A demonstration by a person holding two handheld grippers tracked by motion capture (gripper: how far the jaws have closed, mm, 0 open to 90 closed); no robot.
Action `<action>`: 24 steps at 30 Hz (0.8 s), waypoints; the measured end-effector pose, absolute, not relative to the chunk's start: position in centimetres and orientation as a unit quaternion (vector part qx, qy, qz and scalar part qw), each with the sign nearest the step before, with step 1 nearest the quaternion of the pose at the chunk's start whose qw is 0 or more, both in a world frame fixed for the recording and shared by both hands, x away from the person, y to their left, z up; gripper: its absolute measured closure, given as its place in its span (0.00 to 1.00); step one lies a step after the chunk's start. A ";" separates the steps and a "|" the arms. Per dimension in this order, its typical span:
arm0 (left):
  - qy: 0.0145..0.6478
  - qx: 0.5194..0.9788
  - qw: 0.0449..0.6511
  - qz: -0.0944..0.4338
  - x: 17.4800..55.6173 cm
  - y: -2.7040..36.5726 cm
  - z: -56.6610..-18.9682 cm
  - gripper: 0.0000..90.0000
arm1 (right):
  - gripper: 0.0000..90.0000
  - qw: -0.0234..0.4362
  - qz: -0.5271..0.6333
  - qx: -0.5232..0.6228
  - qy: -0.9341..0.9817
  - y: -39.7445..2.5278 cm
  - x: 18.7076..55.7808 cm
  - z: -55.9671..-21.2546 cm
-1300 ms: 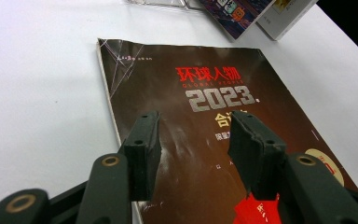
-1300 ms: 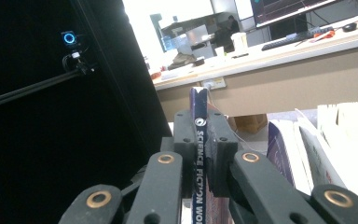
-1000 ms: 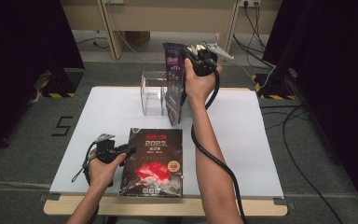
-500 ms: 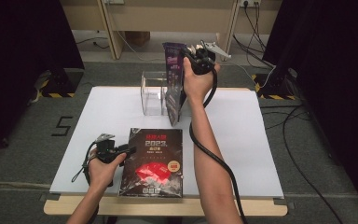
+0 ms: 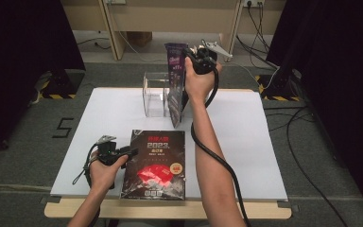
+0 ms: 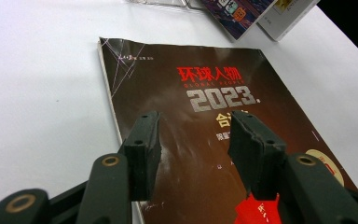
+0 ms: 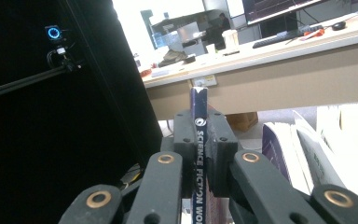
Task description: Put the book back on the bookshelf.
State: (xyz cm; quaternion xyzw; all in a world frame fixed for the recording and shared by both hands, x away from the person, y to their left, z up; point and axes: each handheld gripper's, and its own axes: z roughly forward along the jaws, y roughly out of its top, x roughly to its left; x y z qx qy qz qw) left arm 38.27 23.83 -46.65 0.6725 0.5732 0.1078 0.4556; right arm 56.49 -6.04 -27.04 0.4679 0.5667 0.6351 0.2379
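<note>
Pinching a purple Science Fiction World magazine [image 5: 175, 71] by its spine, the right gripper [image 5: 192, 56] holds it up beside the clear plastic holder [image 5: 153, 94]. The left gripper [image 5: 131, 152] hangs with jaws apart over the dark 2023 magazine [image 5: 157, 163], which lies flat on the white table [image 5: 246, 137].

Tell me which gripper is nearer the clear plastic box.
Right. The right gripper holds a magazine upright beside the clear box; the left gripper rests at the near dark magazine.

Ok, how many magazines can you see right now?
3, maybe more hidden. One dark magazine lies flat at the near edge under the open left claw. The right claw pinches one upright by the clear holder. Another stands beside it.
</note>
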 end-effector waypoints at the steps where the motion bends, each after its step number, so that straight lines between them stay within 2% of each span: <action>1: 0.573 0.672 0.456 0.108 38.3 23.8 -46.7 0.58 | 0.94 0.240 0.636 0.467 0.566 -6.0 56.6 -27.0; 24: 0.574 0.671 0.457 0.107 38.3 24.0 -46.6 0.58 | 0.94 0.258 0.618 0.468 0.577 -4.8 57.3 -28.4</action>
